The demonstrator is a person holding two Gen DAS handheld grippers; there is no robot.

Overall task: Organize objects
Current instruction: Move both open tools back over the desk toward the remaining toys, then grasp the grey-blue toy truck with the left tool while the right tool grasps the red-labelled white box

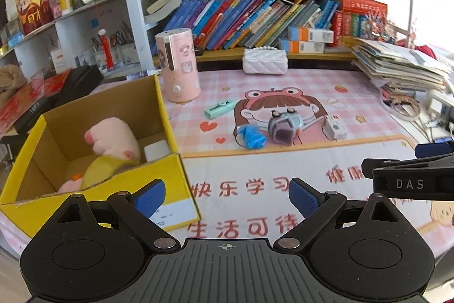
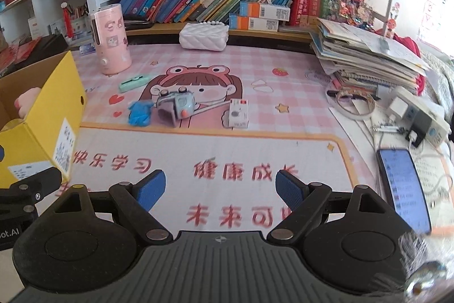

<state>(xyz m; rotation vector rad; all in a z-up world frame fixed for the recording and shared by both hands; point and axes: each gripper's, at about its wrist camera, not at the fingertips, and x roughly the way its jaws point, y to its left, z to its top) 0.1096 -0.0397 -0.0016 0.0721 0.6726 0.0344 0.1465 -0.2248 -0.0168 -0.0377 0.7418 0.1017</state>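
fingers of both the left gripper [image 1: 226,196] and right gripper [image 2: 220,189] are being held spread, empty. the grey pouch [image 2: 174,107] is lying ahead mid-mat, slightly left of the right gripper, which is judged nearer; yellow box [image 1: 170,172] at left.

Yellow box [image 1: 176,175] open, left; blue glove [image 1: 251,136], grey toy [image 1: 285,124] mid-mat.

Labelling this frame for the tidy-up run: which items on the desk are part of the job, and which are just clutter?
Job items:
yellow box, partly filled
pink plush inside it
mint case
blue glove
grey toy
small white box
left tool and right tool, both open and empty

Probably just lying about:
pink humidifier
white quilted bag
paper stack
phone
power strip
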